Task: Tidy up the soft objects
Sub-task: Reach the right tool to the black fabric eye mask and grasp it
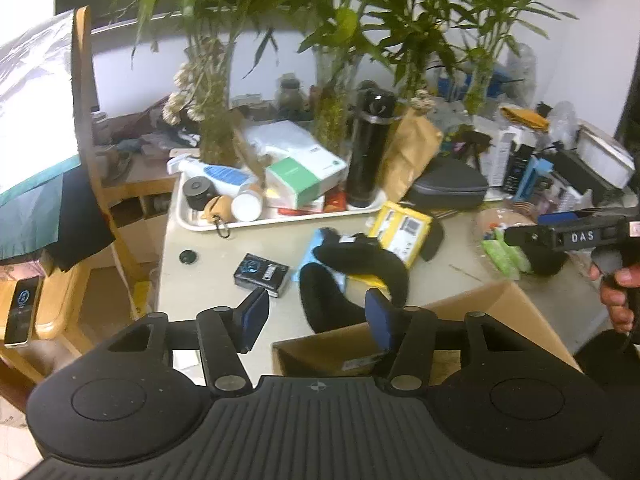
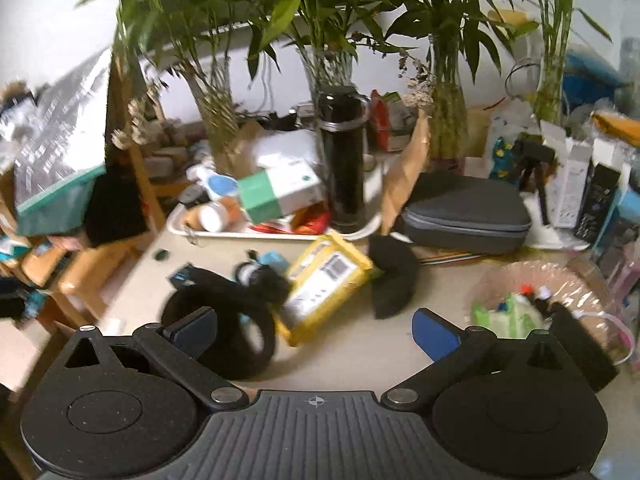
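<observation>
A black U-shaped neck pillow point(image 1: 352, 276) lies on the pale table, partly over a blue cloth point(image 1: 316, 248) and against an open cardboard box point(image 1: 472, 312). My left gripper point(image 1: 316, 316) is open and empty, just in front of the pillow's near arm. In the right wrist view the pillow point(image 2: 224, 312) lies at the left; a second black soft piece point(image 2: 390, 276) lies right of a yellow package point(image 2: 324, 284). My right gripper point(image 2: 314, 334) is open and empty above the table, its left pad over the pillow. It also shows in the left wrist view point(image 1: 520, 236), held by a hand.
A white tray point(image 1: 280, 222) holds a black bottle point(image 1: 368, 152), boxes and small jars. Glass vases of bamboo stand behind. A grey zip case point(image 2: 464, 212), a clear bag of small items point(image 2: 548, 304) and a small black box point(image 1: 262, 274) lie on the table. A wooden chair point(image 1: 96, 184) stands left.
</observation>
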The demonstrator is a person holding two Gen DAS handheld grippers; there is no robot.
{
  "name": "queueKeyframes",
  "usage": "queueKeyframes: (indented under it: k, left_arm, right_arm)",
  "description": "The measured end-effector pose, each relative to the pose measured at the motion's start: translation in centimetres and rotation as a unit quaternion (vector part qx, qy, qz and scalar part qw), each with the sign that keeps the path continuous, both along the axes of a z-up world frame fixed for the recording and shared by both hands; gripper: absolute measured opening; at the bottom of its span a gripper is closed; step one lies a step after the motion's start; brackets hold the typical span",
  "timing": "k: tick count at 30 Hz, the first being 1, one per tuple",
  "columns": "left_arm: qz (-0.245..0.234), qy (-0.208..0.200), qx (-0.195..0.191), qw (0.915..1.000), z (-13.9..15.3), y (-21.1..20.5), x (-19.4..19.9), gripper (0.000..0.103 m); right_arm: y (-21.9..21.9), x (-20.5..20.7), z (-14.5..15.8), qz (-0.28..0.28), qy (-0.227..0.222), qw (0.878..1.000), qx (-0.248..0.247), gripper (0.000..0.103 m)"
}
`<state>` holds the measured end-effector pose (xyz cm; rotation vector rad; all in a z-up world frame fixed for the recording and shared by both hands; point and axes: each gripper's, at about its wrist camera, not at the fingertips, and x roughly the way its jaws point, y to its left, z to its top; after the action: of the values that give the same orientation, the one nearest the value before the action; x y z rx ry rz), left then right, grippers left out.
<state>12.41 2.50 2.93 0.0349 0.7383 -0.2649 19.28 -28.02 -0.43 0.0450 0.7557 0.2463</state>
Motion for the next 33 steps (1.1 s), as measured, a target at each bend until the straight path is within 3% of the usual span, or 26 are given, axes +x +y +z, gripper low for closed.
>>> queueKeyframes:
  k: [9,14,22,27,33]
  left_arm:
    - [0.000,-0.005,0.007,1.0000,-0.6,0.6,1.5,0.054]
    - [-0.005,-0.011,-0.001,0.9999,-1.2,0.9,2.2,0.054]
    - [-0.002,-0.015,-0.006,0.9999,-1.7,1.4,2.5,0.054]
    - [0.001,-0.016,0.000,0.9999,-1.9,1.9,2.5,0.054]
    - [0.006,-0.010,-0.005,0.9999,-2.2,2.5,2.4,0.054]
  right_arm:
    - [1.0,1.8,-1.1,0.035,-0.009,0.998,-0.055,0.103]
    - [0.9,3.3,-2.5,0.068,0.001,0.997,-0.030,0.103]
    - [1.4,6.1,-5.4,0.069,0.024,0.997,-0.020,0.103]
    - [2.5,7.4,-6.3,0.116,0.022,0.992,-0.038,0.103]
    - [3.2,9.5,-8.3,0.178,0.055,0.982,-0.037,0.103]
